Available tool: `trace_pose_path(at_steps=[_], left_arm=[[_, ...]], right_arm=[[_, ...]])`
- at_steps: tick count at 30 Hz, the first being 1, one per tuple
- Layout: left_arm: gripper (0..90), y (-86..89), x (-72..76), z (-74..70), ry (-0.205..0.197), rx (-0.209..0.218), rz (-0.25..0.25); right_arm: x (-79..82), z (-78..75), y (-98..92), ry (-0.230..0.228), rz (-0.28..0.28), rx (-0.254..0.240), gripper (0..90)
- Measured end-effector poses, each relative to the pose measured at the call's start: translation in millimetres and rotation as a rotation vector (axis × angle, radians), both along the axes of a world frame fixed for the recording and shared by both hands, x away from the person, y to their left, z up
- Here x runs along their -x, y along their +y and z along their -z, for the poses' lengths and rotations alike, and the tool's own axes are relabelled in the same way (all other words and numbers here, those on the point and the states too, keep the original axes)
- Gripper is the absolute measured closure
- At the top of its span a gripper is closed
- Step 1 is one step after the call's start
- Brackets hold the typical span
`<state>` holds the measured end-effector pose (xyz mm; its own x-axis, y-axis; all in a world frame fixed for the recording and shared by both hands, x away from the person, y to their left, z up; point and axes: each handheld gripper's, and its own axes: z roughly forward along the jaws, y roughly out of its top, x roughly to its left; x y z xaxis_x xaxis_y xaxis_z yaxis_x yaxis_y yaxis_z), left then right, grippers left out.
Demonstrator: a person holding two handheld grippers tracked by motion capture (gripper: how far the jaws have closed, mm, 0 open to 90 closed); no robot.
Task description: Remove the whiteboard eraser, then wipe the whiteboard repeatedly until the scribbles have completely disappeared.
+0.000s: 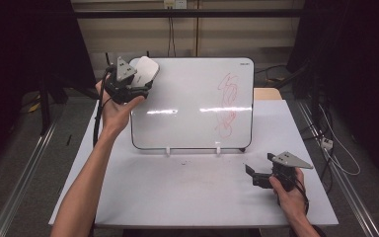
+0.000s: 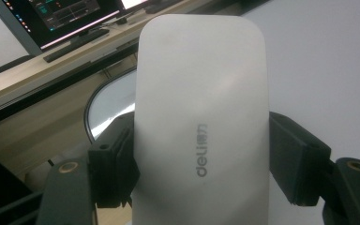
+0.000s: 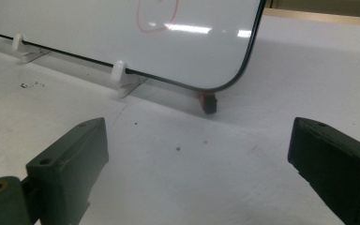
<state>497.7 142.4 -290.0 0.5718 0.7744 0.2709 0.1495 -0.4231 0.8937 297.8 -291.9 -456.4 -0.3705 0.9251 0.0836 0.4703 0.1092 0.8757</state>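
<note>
Two grippers are working at this white table (image 1: 187, 197), one in each of the person's hands. The left gripper (image 1: 137, 84) is hovering at the upper left corner of the whiteboard (image 1: 192, 98), and its jaws are pinching a white eraser (image 1: 144, 72) across its width. In the left gripper view that eraser (image 2: 201, 117) is standing up between the two black jaws, its rounded end pointing away from the camera and a grey "deli" mark running along its lower half; both pads are pressing against its sides. Beyond it, the whiteboard (image 2: 328, 70) is lying to the right, and a desk with a monitor (image 2: 61, 18) is showing at the upper left.

The whiteboard is standing on the table, leaning back on small white clips (image 1: 168, 150), with a red scribble (image 1: 228, 104) running down its right part, well apart from the eraser.

The right gripper (image 1: 252, 176) is resting low near the table's front right corner, in front of the board's right end, with its jaws spread and nothing between them. In the right gripper view the right gripper (image 3: 197, 154) is pointing at the board's bottom edge (image 3: 122, 33), where a white clip (image 3: 118, 71) and a small red and black foot (image 3: 208, 102) are sitting on the tabletop, apart from the jaws
</note>
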Motion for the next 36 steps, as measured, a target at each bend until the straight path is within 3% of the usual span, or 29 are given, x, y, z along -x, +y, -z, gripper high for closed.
trace_pose_path(at_steps=[7,16,27,32,36], left_arm=[[31.1,-4.9,9.9,8.7,-0.009,0.024,0.002],[31.1,-22.0,19.7,8.2,-0.01,0.019,0.063],[31.1,-42.5,27.0,12.0,0.001,0.05,0.097],[31.1,-52.4,30.0,14.3,-0.019,0.066,0.118],[31.2,-63.0,30.0,13.8,-0.017,0.043,0.138]], right_arm=[[1.6,-0.6,-1.2,-0.007,-0.001,-0.001,5.2],[-1.8,0.1,0.1,-0.001,0.001,0.0,5.4],[1.1,0.0,-1.7,-0.005,-0.002,-0.003,5.2],[2.3,0.1,-3.8,-0.006,0.0,-0.004,4.8],[2.6,0.1,-4.0,-0.007,0.002,-0.004,4.8]])
